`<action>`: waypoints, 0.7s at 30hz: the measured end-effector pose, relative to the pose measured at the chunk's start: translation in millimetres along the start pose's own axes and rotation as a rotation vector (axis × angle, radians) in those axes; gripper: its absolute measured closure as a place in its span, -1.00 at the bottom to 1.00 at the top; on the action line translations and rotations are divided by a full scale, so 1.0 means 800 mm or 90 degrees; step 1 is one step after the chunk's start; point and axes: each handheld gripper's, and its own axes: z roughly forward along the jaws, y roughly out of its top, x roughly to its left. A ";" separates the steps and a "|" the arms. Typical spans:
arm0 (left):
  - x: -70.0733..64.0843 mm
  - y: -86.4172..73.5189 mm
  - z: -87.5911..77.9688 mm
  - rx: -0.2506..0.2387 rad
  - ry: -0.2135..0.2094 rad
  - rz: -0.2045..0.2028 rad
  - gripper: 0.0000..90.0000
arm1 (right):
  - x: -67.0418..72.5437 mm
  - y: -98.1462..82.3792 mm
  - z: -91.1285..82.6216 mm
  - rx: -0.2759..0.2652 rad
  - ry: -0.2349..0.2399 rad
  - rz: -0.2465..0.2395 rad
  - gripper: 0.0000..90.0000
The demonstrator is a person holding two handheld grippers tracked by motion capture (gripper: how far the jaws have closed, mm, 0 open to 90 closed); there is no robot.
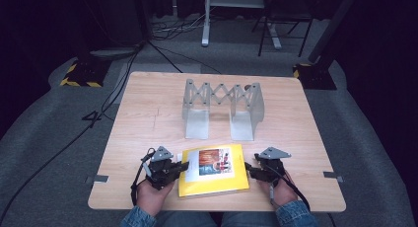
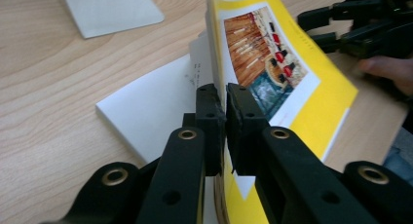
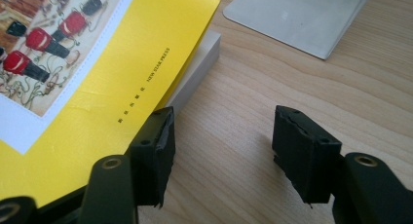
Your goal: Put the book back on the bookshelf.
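Note:
A yellow-covered book (image 1: 214, 170) with a picture on its front lies near the table's front edge, between my two grippers. My left gripper (image 1: 183, 167) is at the book's left edge. In the left gripper view its jaws (image 2: 225, 107) are shut on the yellow cover (image 2: 292, 73), which stands raised off the white pages (image 2: 151, 107). My right gripper (image 1: 248, 169) sits at the book's right edge. It is open (image 3: 224, 136), with bare table between its jaws, and the left one lies against the edge of the book (image 3: 97, 87).
A grey metal expanding book rack (image 1: 222, 106) stands mid-table behind the book; its flat base plates (image 2: 112, 9) (image 3: 302, 14) lie on the wooden table (image 1: 148, 138). Bare wood lies left and right of the rack. Cables and stands are on the floor beyond.

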 end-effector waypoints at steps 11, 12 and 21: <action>-0.021 0.026 -0.021 -0.036 -0.034 0.036 0.91 | 0.009 0.000 -0.030 0.014 -0.049 -0.083 0.15; -0.024 0.030 -0.023 -0.042 -0.040 0.038 0.91 | 0.014 0.000 -0.040 0.000 -0.047 -0.085 0.15; -0.034 0.050 -0.025 -0.037 -0.053 0.062 0.91 | 0.048 0.006 -0.071 -0.032 -0.034 -0.153 0.13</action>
